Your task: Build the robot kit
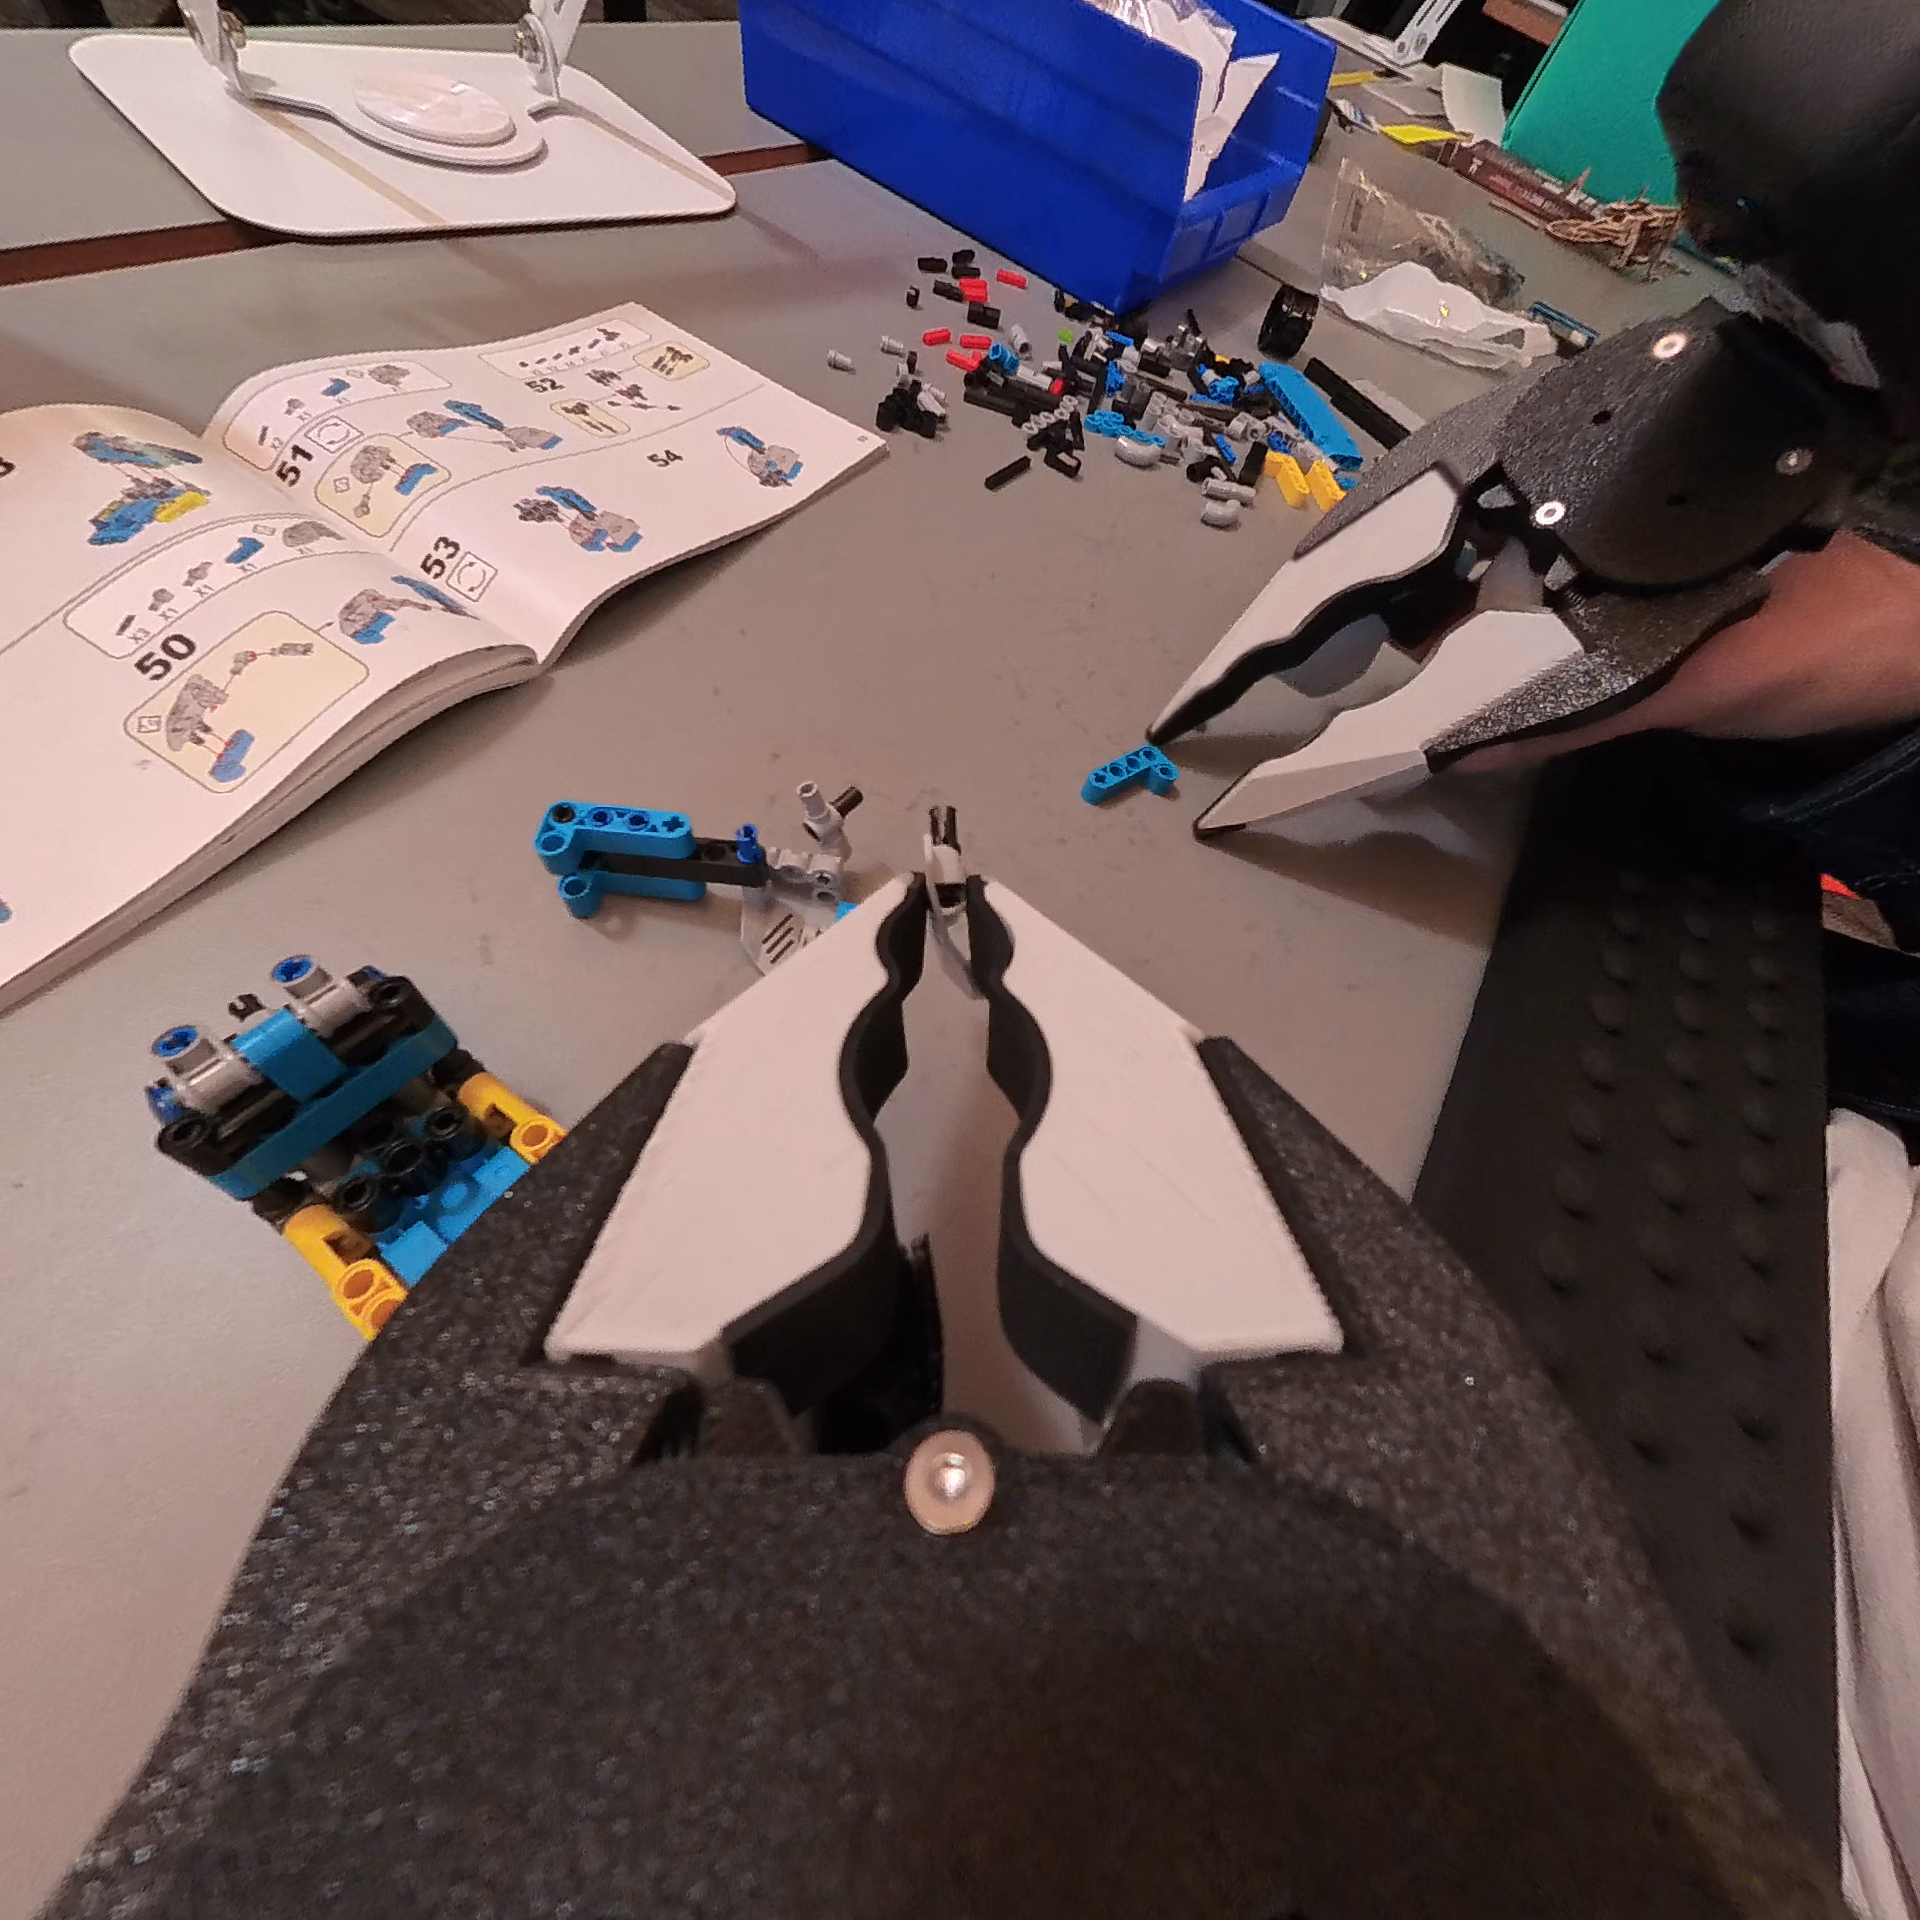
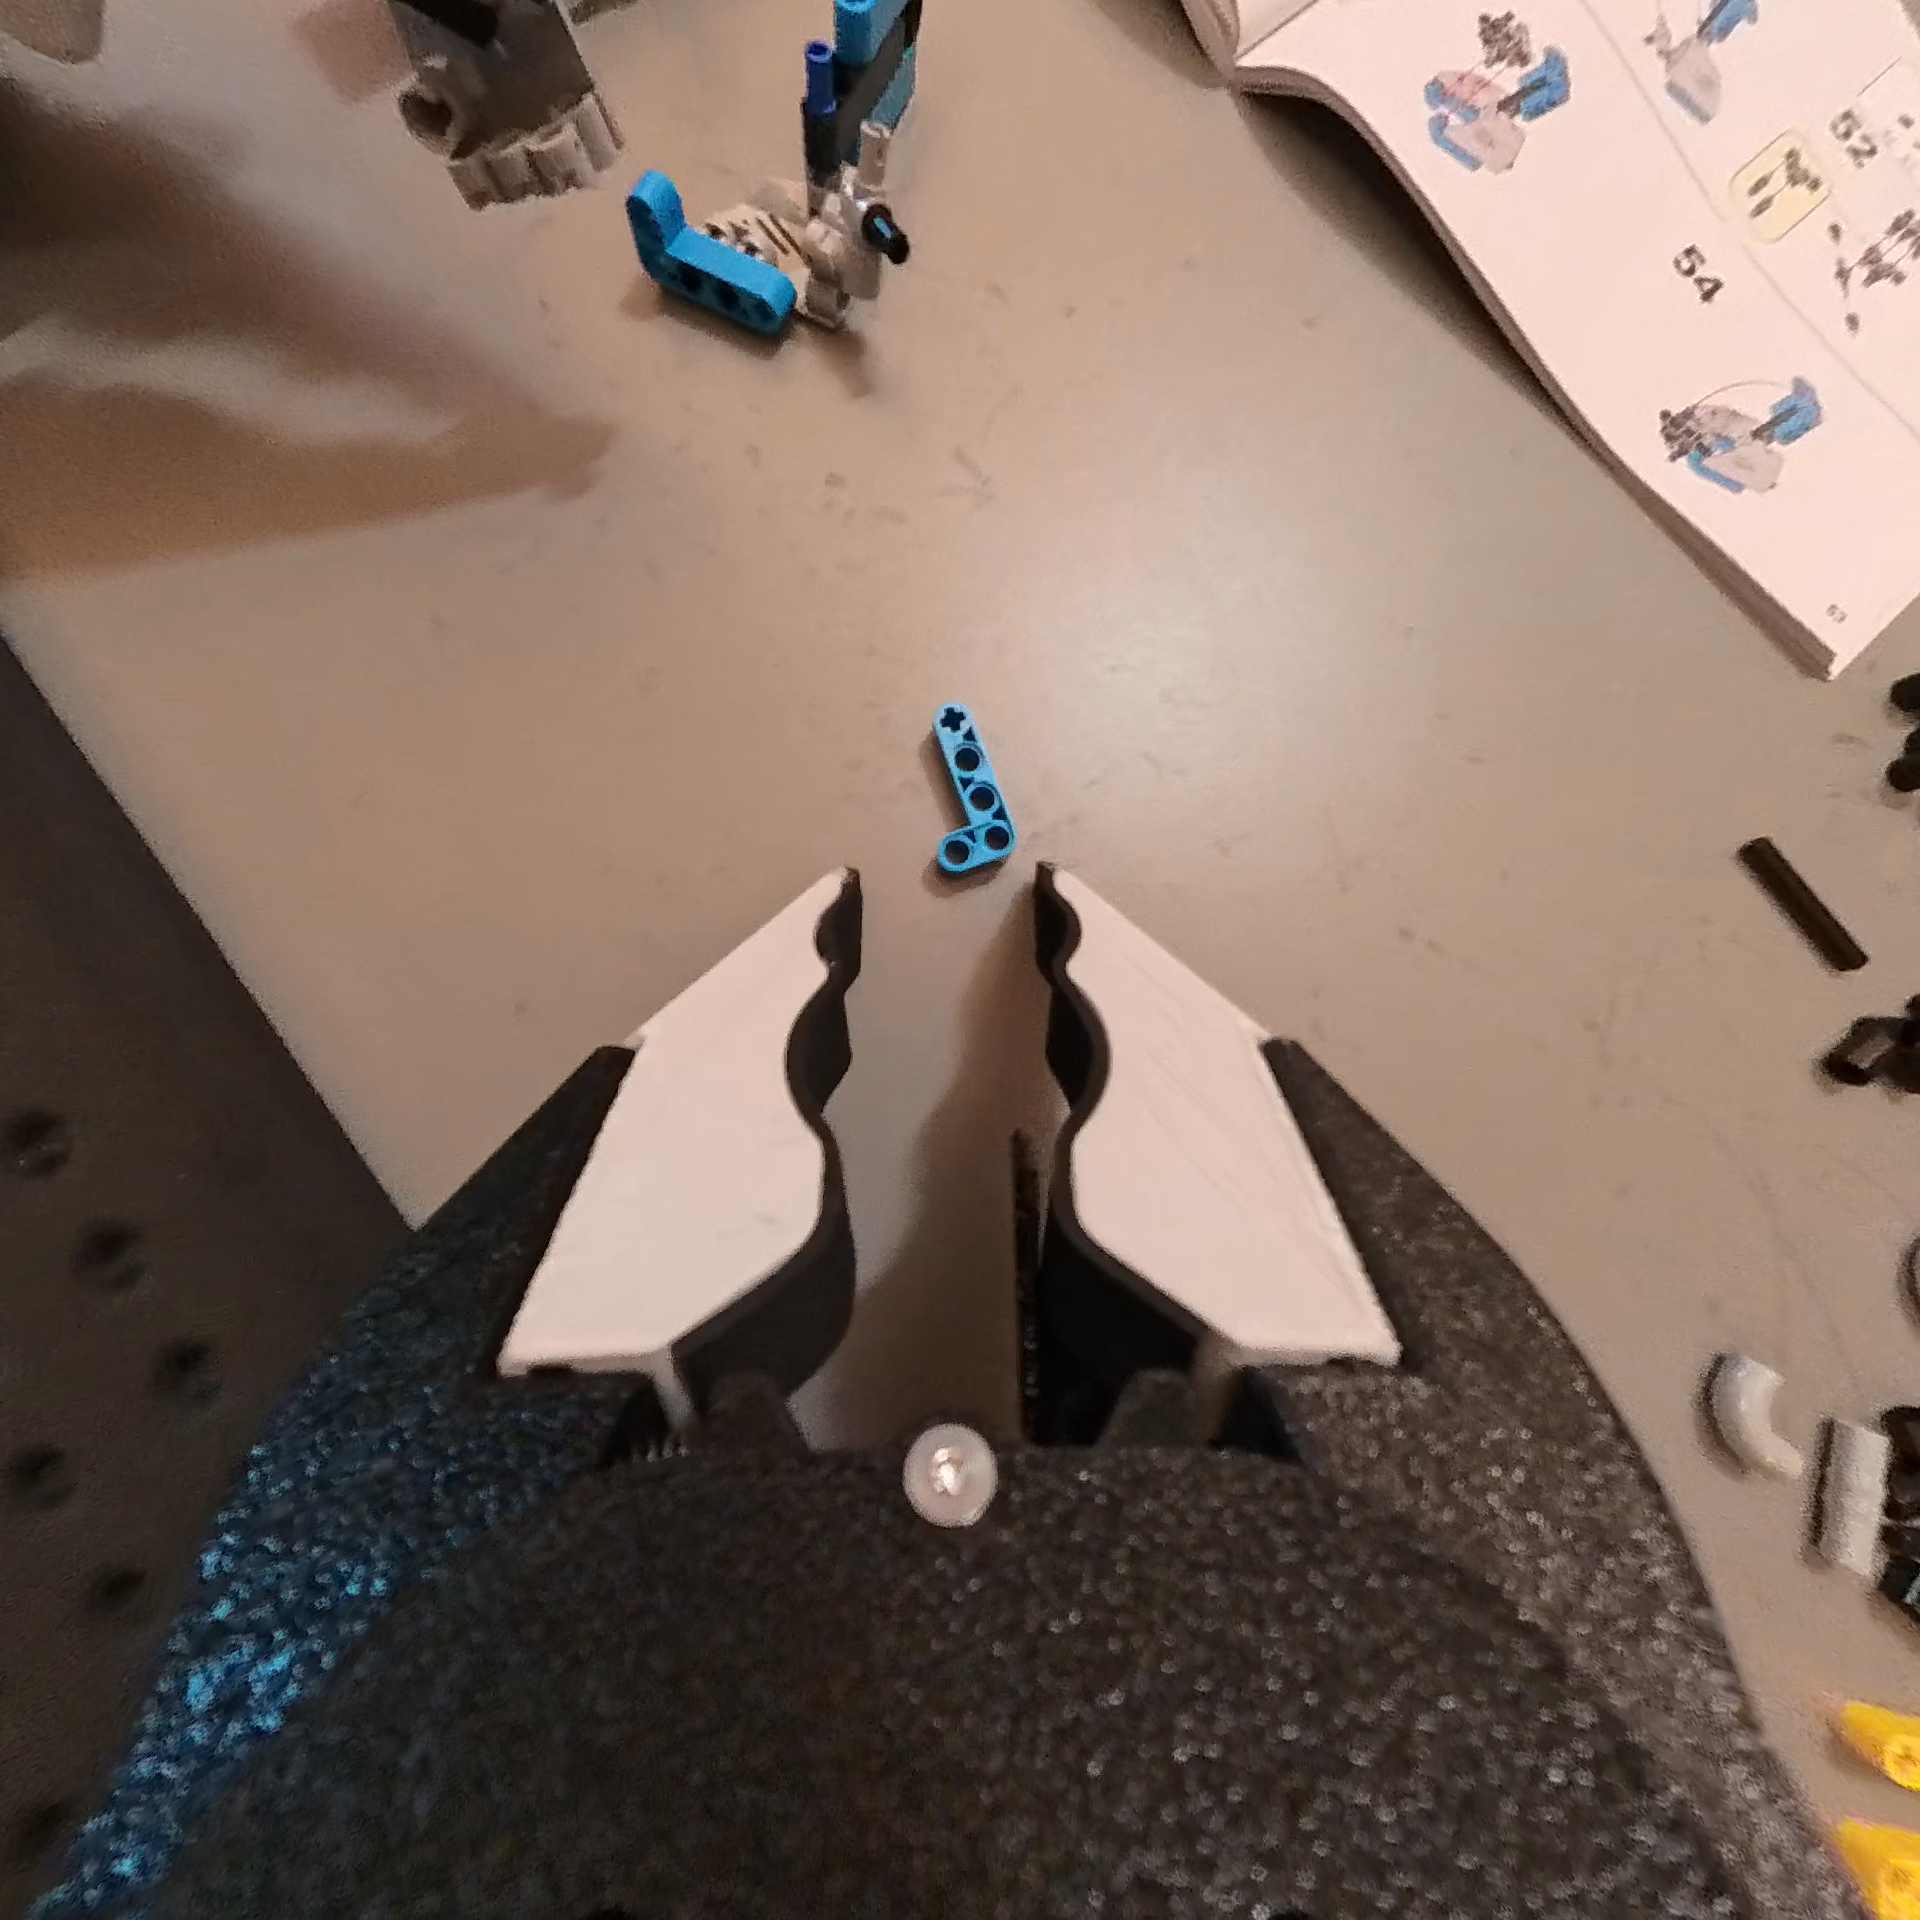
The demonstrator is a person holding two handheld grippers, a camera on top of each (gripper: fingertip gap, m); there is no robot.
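The left gripper (image 1: 943,883) pinches a small grey connector piece (image 1: 943,868) in narrow jaws. The right gripper (image 2: 945,873) hovers, jaws apart and empty, just behind a blue L-shaped beam (image 2: 971,788) on the surface (image 2: 1247,644).

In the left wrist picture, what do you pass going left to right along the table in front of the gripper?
Open booklet → blue, black and grey brick piece → small grey part held in the left gripper → little blue L-shaped brick → right gripper.

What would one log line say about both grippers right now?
left gripper: shut on small grey-and-black connector piece | right gripper: open, just short of small blue L-shaped holed beam on grey table
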